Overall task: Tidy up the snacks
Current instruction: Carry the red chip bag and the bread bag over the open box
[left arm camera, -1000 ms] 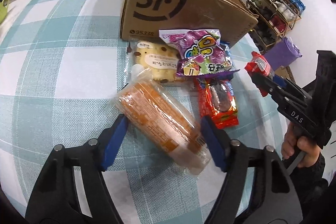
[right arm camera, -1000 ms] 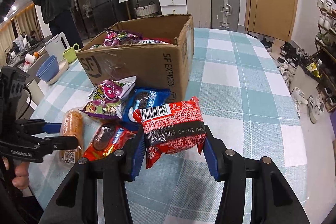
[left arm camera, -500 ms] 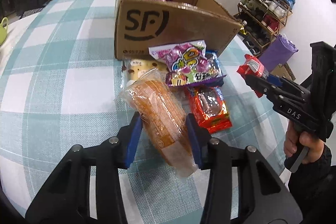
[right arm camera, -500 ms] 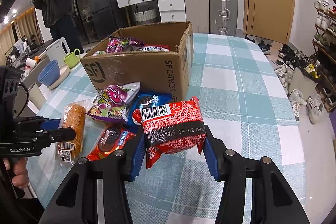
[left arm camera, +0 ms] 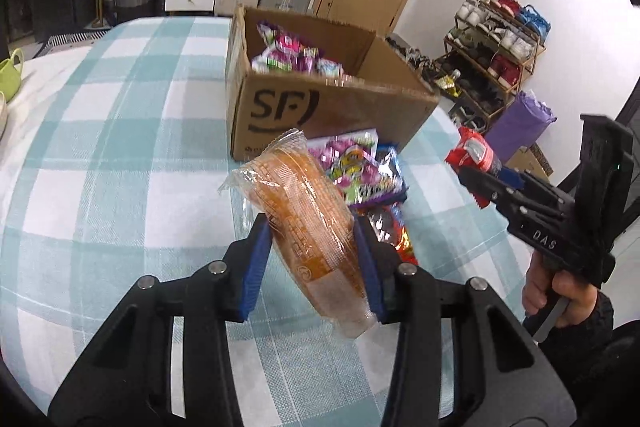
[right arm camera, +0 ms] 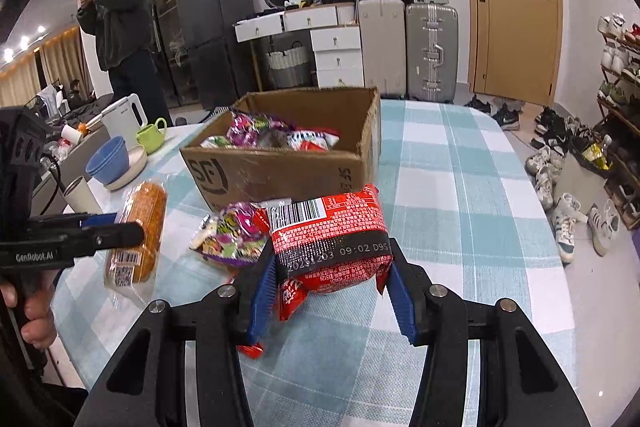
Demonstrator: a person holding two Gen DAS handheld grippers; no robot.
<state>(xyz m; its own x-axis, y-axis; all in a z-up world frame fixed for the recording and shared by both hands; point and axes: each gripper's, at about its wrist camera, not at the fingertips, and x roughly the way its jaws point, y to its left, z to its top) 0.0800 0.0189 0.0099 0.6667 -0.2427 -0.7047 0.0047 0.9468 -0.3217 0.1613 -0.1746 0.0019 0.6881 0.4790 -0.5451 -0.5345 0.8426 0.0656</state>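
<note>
My left gripper (left arm camera: 312,259) is shut on an orange bread pack (left arm camera: 308,227) in clear wrap and holds it off the table; it also shows in the right wrist view (right arm camera: 136,227). My right gripper (right arm camera: 332,283) is shut on a red snack pack (right arm camera: 328,239), held above the table; it shows at the right of the left wrist view (left arm camera: 472,155). An open SF cardboard box (left arm camera: 288,111) with several snack packs inside stands behind on the checked tablecloth (left arm camera: 100,155). A purple snack bag (right arm camera: 232,231) and other packs lie in front of the box.
A green cup (right arm camera: 152,139), blue bowls (right arm camera: 108,159), a kettle (right arm camera: 124,115) and a paper cup (right arm camera: 82,195) stand at the table's left. A person (right arm camera: 120,27) stands beyond. Shoe rack (left arm camera: 492,43) and suitcases (right arm camera: 408,43) are off the table.
My left gripper closed on the bread pack and lifted it off the table, tilting up toward the box. My right gripper rose with the red pack still held.
</note>
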